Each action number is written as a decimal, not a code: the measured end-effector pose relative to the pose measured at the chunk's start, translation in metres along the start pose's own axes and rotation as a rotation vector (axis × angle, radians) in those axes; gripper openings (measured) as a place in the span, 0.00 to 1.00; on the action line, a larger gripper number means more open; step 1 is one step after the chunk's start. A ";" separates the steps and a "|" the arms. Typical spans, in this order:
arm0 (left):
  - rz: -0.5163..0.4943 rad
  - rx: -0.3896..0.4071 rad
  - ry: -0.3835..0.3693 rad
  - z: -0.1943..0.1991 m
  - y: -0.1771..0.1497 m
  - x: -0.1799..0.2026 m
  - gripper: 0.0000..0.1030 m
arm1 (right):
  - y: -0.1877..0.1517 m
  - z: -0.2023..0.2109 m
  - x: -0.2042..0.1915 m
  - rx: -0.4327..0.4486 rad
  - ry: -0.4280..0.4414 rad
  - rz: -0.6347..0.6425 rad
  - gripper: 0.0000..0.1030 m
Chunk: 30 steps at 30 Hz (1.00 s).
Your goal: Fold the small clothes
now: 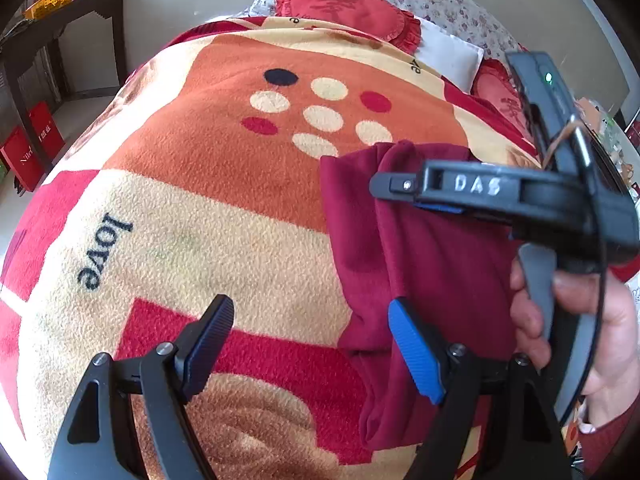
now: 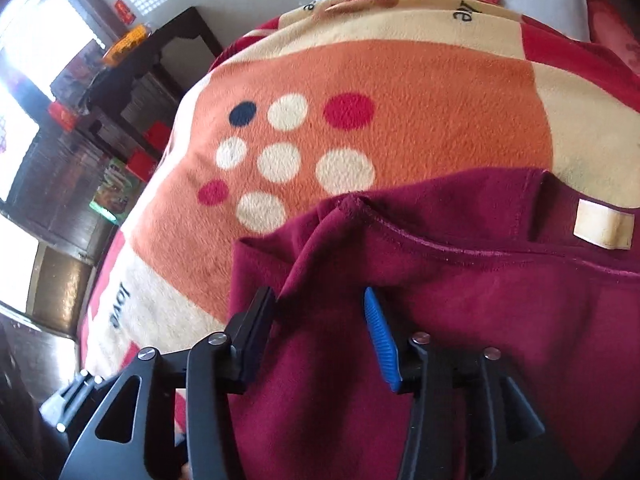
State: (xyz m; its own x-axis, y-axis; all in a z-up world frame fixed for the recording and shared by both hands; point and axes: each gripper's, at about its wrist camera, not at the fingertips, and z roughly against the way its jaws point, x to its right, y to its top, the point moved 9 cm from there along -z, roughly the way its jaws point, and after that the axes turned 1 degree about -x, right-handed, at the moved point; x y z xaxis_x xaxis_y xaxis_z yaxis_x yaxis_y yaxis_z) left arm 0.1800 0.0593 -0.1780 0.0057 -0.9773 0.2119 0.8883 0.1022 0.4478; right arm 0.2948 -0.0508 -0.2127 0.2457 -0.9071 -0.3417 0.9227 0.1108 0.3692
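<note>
A dark red fleece garment (image 2: 460, 280) lay partly folded on a bed, over a fleece blanket (image 1: 224, 200) patterned in orange, cream and red blocks, toward the near right part of the bed as the person faced it. A hemmed edge of the garment stood bunched up in a small peak, and a cream label (image 2: 604, 224) showed on the cloth toward its far right side.

The right tool (image 2: 320, 320) hung angled down over the garment with its fingers spread apart, loose red cloth lying in the gap between them; neither pad was seen pressing on the fabric. From the left wrist camera the same tool (image 1: 384, 186) reached across the cloth sideways, with the person's right hand (image 1: 580, 320) wrapped around its grey handle.

The left tool (image 1: 308, 332) also stood spread wide, its black finger over bare blanket and its blue finger (image 1: 416, 348) at the garment's left edge, nothing pinched.

Dots in cream, red and navy (image 1: 320, 116) marked the orange block just beyond the garment, and the word "love" (image 1: 104, 252) ran across a cream block nearer the left edge. Red ruffled cushions (image 1: 340, 4) sat at the head of the bed.
</note>
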 end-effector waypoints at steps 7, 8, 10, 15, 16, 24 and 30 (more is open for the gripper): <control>0.042 -0.012 -0.055 0.001 -0.005 -0.003 0.81 | -0.003 0.003 -0.011 -0.030 -0.032 0.048 0.32; 0.059 -0.015 -0.085 0.002 -0.007 -0.004 0.81 | -0.002 0.002 -0.013 -0.038 -0.041 0.056 0.35; 0.088 -0.023 -0.142 0.004 -0.010 -0.003 0.85 | -0.002 -0.004 -0.019 -0.051 -0.075 0.087 0.39; 0.101 -0.039 -0.189 0.003 -0.018 -0.001 0.86 | -0.001 -0.021 -0.035 -0.074 -0.215 0.204 0.48; 0.098 -0.043 -0.187 0.003 -0.020 0.000 0.86 | -0.002 -0.026 -0.037 -0.080 -0.243 0.231 0.49; 0.077 -0.061 -0.181 -0.002 -0.027 0.005 0.86 | -0.004 -0.035 -0.040 -0.072 -0.302 0.314 0.53; 0.028 -0.044 -0.219 -0.001 -0.018 0.027 0.87 | -0.002 0.007 -0.023 -0.033 -0.120 0.201 0.00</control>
State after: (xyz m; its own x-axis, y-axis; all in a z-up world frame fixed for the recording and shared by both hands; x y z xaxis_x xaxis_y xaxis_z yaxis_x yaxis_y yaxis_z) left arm 0.1645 0.0309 -0.1818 -0.0648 -0.9101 0.4094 0.9084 0.1160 0.4016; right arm 0.2853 -0.0326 -0.1993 0.3897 -0.9073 -0.1582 0.8688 0.3052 0.3899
